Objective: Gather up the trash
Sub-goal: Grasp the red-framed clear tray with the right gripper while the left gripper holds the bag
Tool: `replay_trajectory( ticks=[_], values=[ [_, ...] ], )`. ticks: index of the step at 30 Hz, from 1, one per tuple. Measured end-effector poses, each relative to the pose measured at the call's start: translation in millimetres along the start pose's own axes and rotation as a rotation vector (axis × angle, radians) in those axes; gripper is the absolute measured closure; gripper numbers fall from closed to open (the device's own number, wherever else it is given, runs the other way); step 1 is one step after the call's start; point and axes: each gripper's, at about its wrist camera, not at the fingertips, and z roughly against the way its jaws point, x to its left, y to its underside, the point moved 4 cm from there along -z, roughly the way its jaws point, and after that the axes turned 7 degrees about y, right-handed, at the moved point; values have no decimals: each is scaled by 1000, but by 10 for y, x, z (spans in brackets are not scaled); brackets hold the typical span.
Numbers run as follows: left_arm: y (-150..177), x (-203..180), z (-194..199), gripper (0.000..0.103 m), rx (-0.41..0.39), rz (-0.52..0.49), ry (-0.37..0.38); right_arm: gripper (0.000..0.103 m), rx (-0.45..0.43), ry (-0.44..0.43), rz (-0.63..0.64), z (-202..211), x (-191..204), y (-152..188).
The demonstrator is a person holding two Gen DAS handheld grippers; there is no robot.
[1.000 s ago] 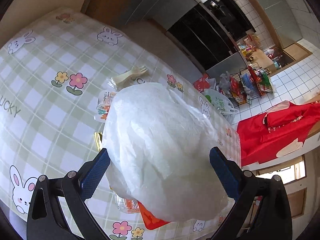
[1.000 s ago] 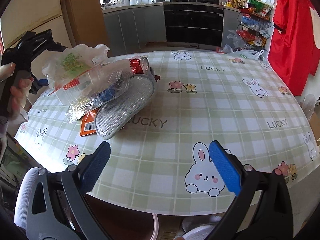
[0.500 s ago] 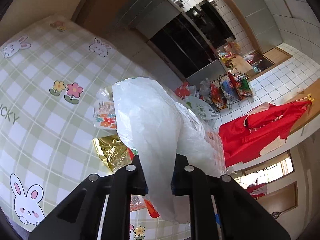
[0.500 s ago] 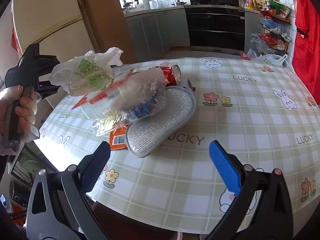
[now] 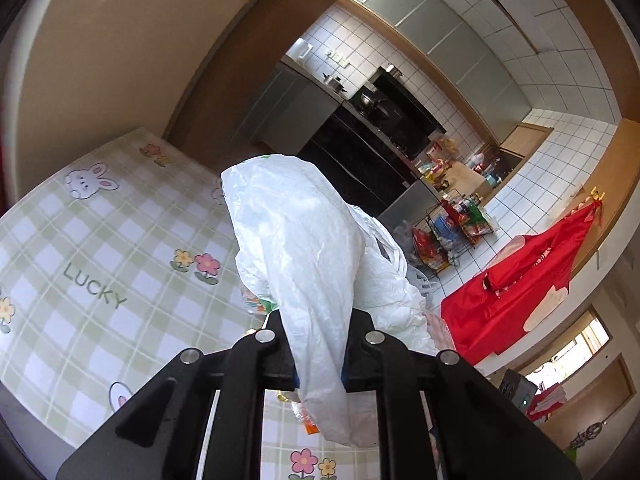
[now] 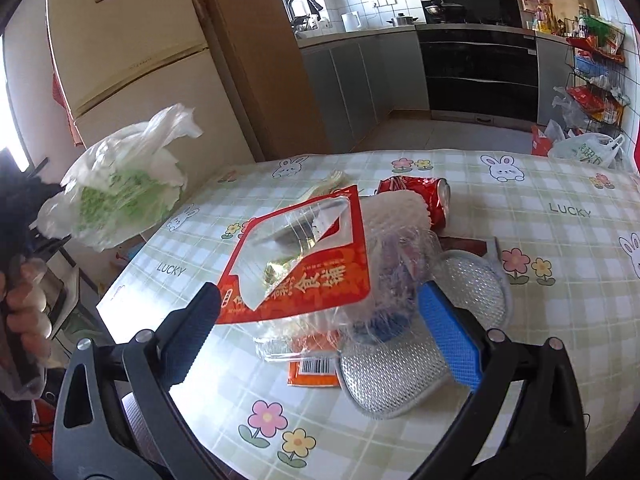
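My left gripper is shut on a white plastic bag and holds it up above the table's left end; the bag also shows in the right wrist view, off the table edge. My right gripper is open over a trash pile on the checked tablecloth: a red and clear food pouch, crumpled clear wrap, a crushed red can, an orange wrapper with a barcode and a silver mesh pad.
A cream fridge stands behind the bag. Kitchen cabinets and a black oven are at the back. A wire rack of goods and a red apron are to the right. A white bag lies on the floor.
My left gripper closed on the white bag and lifted it up and away from the pile. My right gripper moved in close over the pouch and wrap, still open.
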Motion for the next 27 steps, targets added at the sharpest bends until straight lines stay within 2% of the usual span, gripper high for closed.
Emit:
replay_trajectory(
  ticks=[3,5,6,9,16,18,19,21,27],
  values=[
    [127,239,179,91,-3,30,-40,6,22,25,-21,-190,11,16],
    [235,317,260,91,6,37,-38,7,24,25,-58,-273,-17,28],
    [288,346,296,91,8,36,-39,12,24,24,-82,-308,-43,33],
    [454,396,356,91,11,21,-58,19,41,18,-152,-380,-127,93],
    [727,330,296,90,43,-9,-47,26,93,77,-107,-441,-96,154],
    [769,317,281,90,44,-18,-49,44,104,88,-99,-445,-97,173],
    [791,311,277,90,46,-21,-48,47,113,86,-92,-451,-89,181],
    [817,292,264,90,52,-27,-45,60,111,89,-66,-430,-46,176],
    [864,248,299,90,50,-57,-40,82,41,110,-24,-223,66,92]
  ],
)
